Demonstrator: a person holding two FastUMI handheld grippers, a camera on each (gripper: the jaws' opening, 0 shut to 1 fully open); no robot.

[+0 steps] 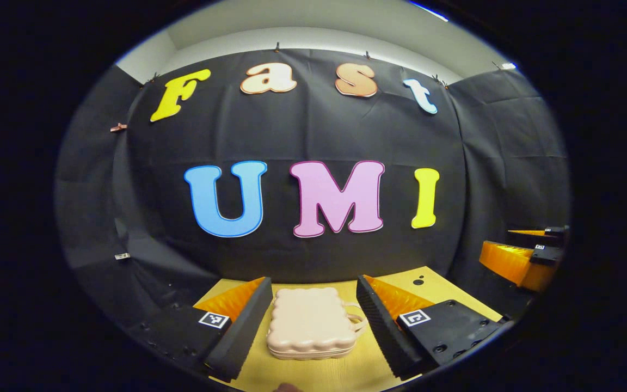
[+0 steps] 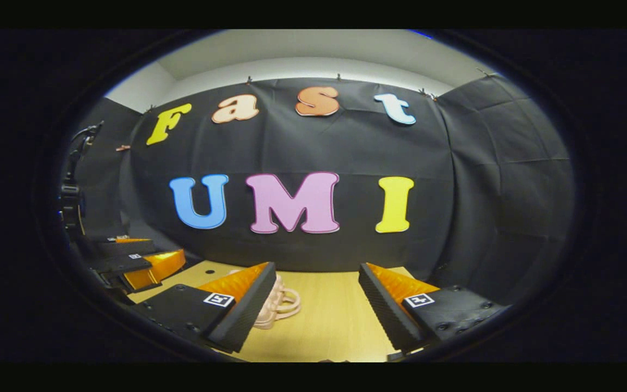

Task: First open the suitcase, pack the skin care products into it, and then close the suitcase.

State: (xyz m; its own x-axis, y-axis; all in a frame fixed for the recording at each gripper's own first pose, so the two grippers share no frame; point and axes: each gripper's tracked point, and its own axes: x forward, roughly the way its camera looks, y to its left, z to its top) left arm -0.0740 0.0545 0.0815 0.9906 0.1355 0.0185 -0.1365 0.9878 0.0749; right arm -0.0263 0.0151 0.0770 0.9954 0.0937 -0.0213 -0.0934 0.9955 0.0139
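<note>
Two grippers, both with fingers spread apart and nothing between them. Your left gripper (image 1: 309, 321) hangs above the wooden table (image 1: 444, 288), its fingers either side of the suitcase (image 1: 311, 324) in the left gripper view without touching it; the suitcase lies flat, lid closed, handle (image 1: 358, 322) toward the right finger. Your right gripper (image 2: 316, 310) looks across the table, and in the right gripper view the suitcase handle peeks out just beside its left finger (image 2: 245, 310). Farther left there, the left gripper is seen from the side.
</note>
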